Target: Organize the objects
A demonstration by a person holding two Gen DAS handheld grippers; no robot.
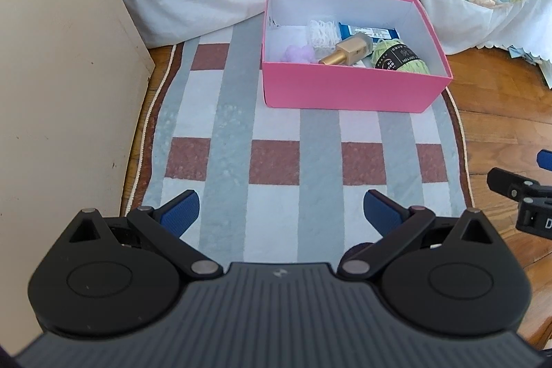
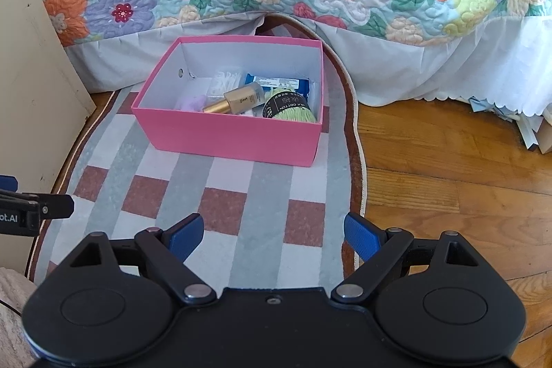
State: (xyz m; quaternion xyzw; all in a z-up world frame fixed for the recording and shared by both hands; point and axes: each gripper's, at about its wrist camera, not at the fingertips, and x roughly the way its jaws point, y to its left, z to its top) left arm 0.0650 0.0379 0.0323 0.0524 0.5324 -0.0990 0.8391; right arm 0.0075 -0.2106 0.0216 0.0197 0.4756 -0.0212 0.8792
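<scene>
Black band on green yarn ball (image 2: 289, 110) reads "MILK COTTON"; in left wrist view only "COTTON" legible on same yarn (image 1: 402, 58). Left gripper's (image 2: 34, 209) side, seen at right-view edge, shows "ot.AI". Blue packet (image 2: 276, 81) label too small to read.

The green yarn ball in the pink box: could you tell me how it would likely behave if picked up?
The green yarn ball looks soft, so it would probably compress and weigh little. Its paper band looks smoother, so it may slip there. Lying on its side against the bottle, it could roll if nudged.
</scene>
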